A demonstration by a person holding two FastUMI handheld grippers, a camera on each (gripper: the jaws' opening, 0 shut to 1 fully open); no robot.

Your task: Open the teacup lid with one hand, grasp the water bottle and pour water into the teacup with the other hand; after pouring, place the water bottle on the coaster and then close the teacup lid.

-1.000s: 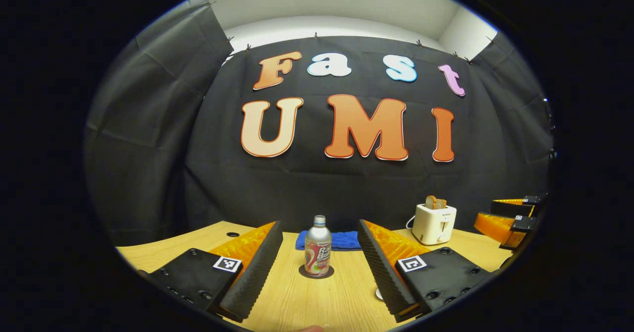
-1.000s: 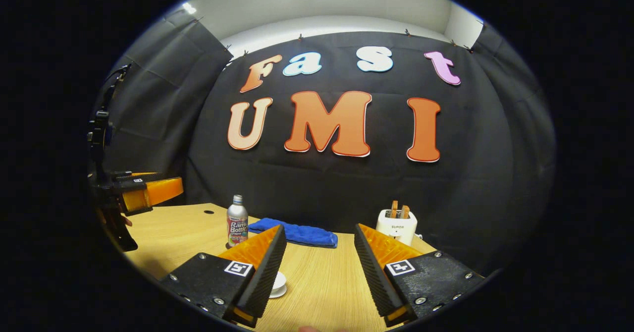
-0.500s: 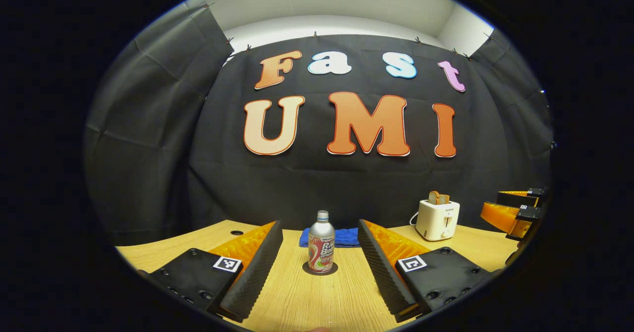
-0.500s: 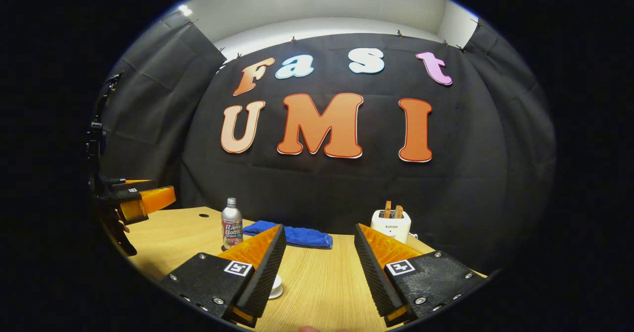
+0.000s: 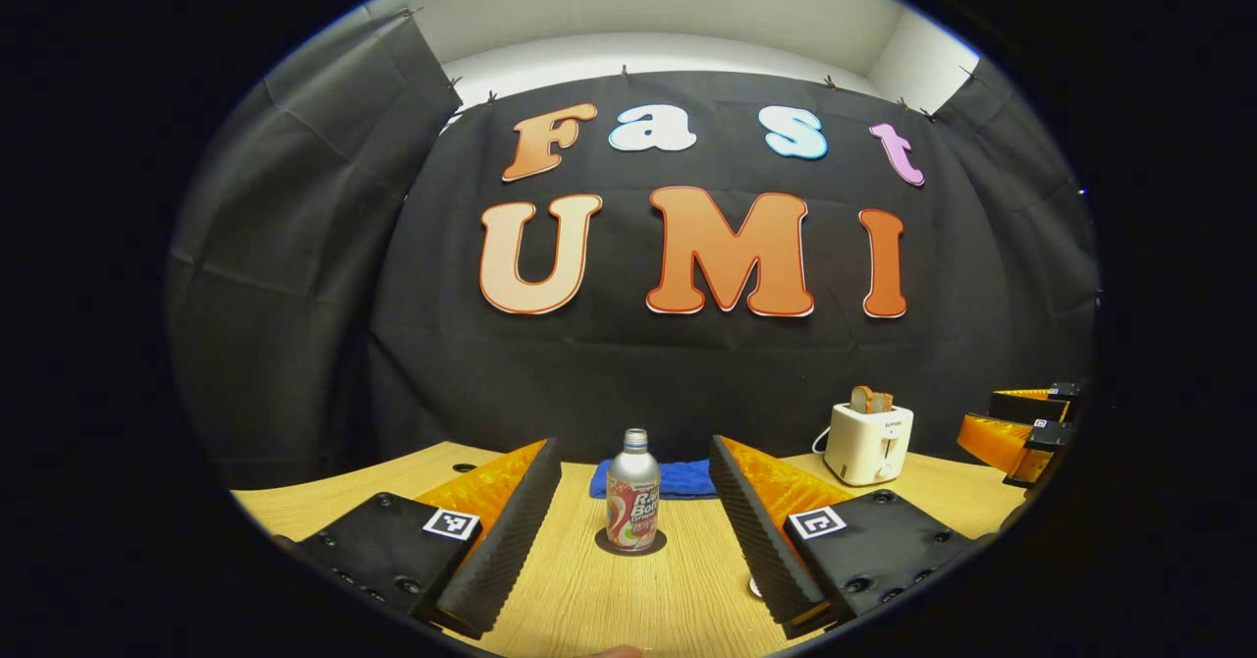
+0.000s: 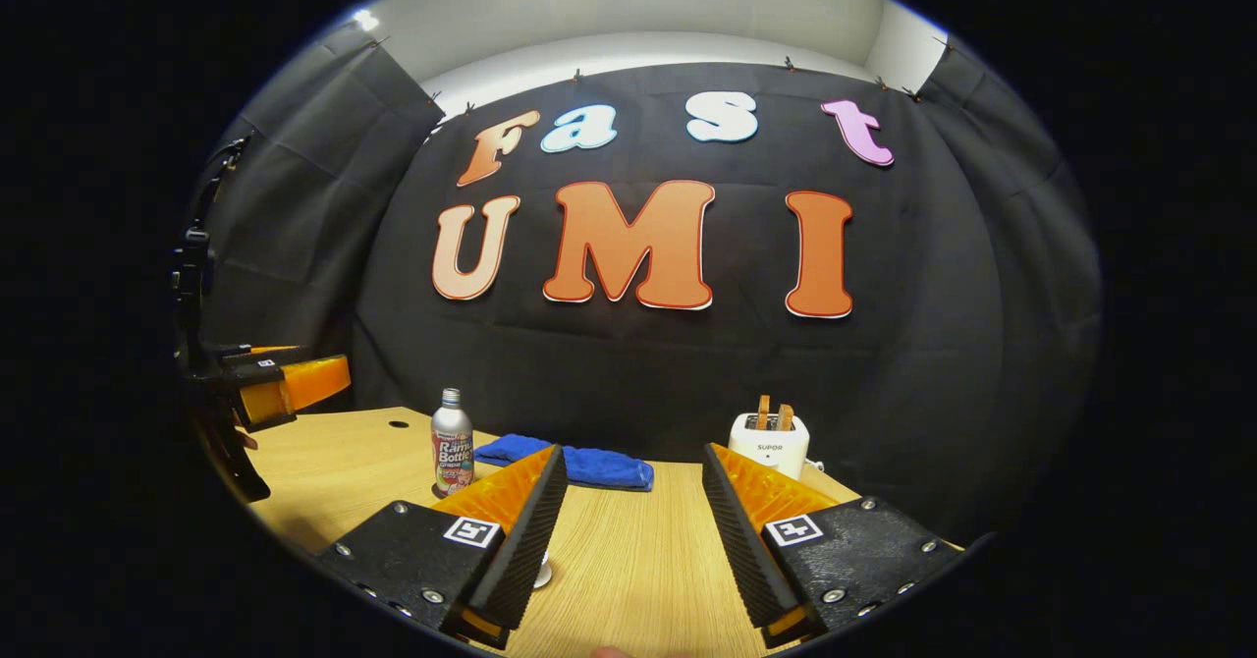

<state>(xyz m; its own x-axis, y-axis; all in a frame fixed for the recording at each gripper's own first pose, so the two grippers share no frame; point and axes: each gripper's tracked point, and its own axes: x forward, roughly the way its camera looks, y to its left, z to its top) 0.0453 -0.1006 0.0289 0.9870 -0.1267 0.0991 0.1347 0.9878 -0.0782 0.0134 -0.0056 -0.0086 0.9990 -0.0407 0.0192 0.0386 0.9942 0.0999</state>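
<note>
**Both grippers empty, bottle on its coaster**

Nearest, the left gripper (image 5: 633, 530) and right gripper (image 6: 624, 530) stand wide open, holding nothing. Beyond, the water bottle (image 5: 631, 493) stands upright on the coaster (image 5: 630, 543). A white teacup (image 6: 542, 572) edge peeks beside the right gripper; lid state unclear. Next, probably lid work.

Water bottle (image 5: 631, 501), middle, between fingers in left gripper view: wrap with big printed words, small print under them too tiny to tell.
Same bottle in right gripper view, far left: print on wrap faces camera.
Toaster (image 5: 868, 442), far right: one short word on front, too small to tell.
Left gripper (image 5: 633, 442): black-and-white square code tag (image 5: 451, 524) on each finger.
Right gripper (image 6: 631, 450): same kind of square tag (image 6: 793, 530) on each finger.
</note>
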